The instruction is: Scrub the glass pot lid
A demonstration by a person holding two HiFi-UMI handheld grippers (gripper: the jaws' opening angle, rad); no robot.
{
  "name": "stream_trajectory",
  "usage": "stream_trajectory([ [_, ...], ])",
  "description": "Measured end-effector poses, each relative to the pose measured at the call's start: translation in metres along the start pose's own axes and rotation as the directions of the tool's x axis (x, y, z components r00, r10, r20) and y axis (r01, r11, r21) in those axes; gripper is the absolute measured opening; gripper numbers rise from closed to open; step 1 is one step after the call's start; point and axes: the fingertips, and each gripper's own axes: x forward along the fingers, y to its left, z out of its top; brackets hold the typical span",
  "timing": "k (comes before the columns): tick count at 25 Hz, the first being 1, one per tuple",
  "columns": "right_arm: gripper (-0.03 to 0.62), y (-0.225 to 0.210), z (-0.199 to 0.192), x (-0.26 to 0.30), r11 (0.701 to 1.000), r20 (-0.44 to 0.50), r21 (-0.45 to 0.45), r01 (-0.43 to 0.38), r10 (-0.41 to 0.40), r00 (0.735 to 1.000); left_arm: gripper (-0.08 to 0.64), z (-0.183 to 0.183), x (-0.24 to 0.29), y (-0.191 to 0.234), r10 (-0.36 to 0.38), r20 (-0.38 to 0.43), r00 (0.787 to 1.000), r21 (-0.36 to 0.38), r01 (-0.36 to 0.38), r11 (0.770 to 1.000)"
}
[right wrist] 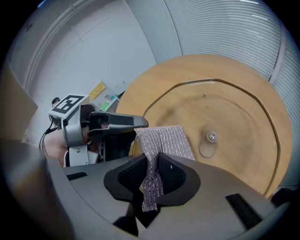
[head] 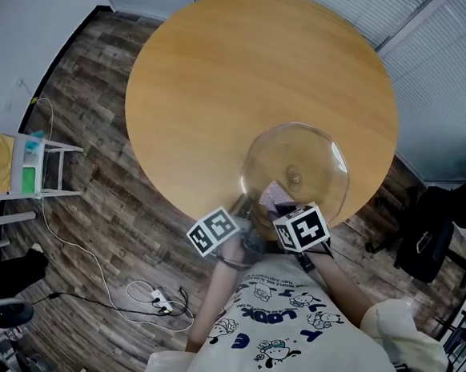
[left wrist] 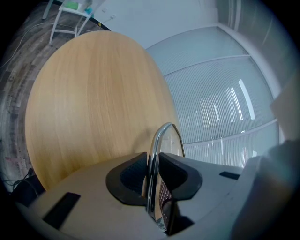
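Note:
A round glass pot lid (head: 296,172) with a metal rim is held over the near edge of the wooden table, its underside facing me. My left gripper (left wrist: 152,171) is shut on the lid's rim (left wrist: 159,140), seen edge-on between the jaws. My right gripper (right wrist: 152,173) is shut on a grey woven scrubbing cloth (right wrist: 161,140), whose free end lies against the lid's glass (right wrist: 220,112) near the centre screw (right wrist: 212,136). In the head view the cloth (head: 275,194) shows through the glass just above the right gripper (head: 287,213), beside the left gripper (head: 239,213).
The round wooden table (head: 232,77) carries nothing else. A small white rack (head: 26,161) with coloured items stands on the floor at left. Cables and a power strip (head: 158,299) lie on the wood floor. A black chair (head: 429,234) stands at right.

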Motion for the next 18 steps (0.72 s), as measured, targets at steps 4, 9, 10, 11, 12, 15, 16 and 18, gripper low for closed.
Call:
stream_trajectory([
  [4,0.075,0.002,0.007,0.002,0.999,0.016,0.028,-0.025,0.025,1.000,0.074,0.000,0.000,0.000,0.000,-0.003,1.000,-0.001,0.000,1.000],
  [9,0.076,0.006,0.020,0.004,0.996,0.041,0.066,-0.062,0.059,0.997,0.074,0.001,-0.001,-0.001,-0.003,-0.007,1.000,0.002,0.003,1.000],
  [10,0.075,0.006,0.022,0.004,0.995,0.045,0.070,-0.067,0.064,0.997,0.074,0.001,-0.001,-0.001,-0.004,-0.010,1.000,0.003,0.004,1.000],
  [11,0.075,0.007,0.024,0.005,0.995,0.048,0.073,-0.072,0.068,0.996,0.074,0.001,-0.001,-0.002,-0.004,-0.012,1.000,0.003,0.004,1.000],
  [12,0.075,0.007,0.026,0.005,0.994,0.052,0.074,-0.076,0.072,0.996,0.074,0.001,0.000,-0.002,-0.005,-0.013,1.000,0.004,0.005,1.000],
  [15,0.075,0.008,0.032,0.008,0.992,0.063,0.083,-0.090,0.085,0.994,0.074,0.001,0.000,-0.001,-0.007,-0.017,1.000,0.007,0.007,1.000],
  [16,0.075,0.008,0.034,0.008,0.992,0.066,0.086,-0.095,0.089,0.994,0.074,0.001,0.000,-0.001,-0.007,-0.018,1.000,0.007,0.007,1.000],
  [18,0.075,0.009,0.036,0.009,0.991,0.072,0.089,-0.105,0.098,0.993,0.074,0.001,0.000,-0.001,-0.008,-0.020,1.000,0.006,0.008,1.000],
])
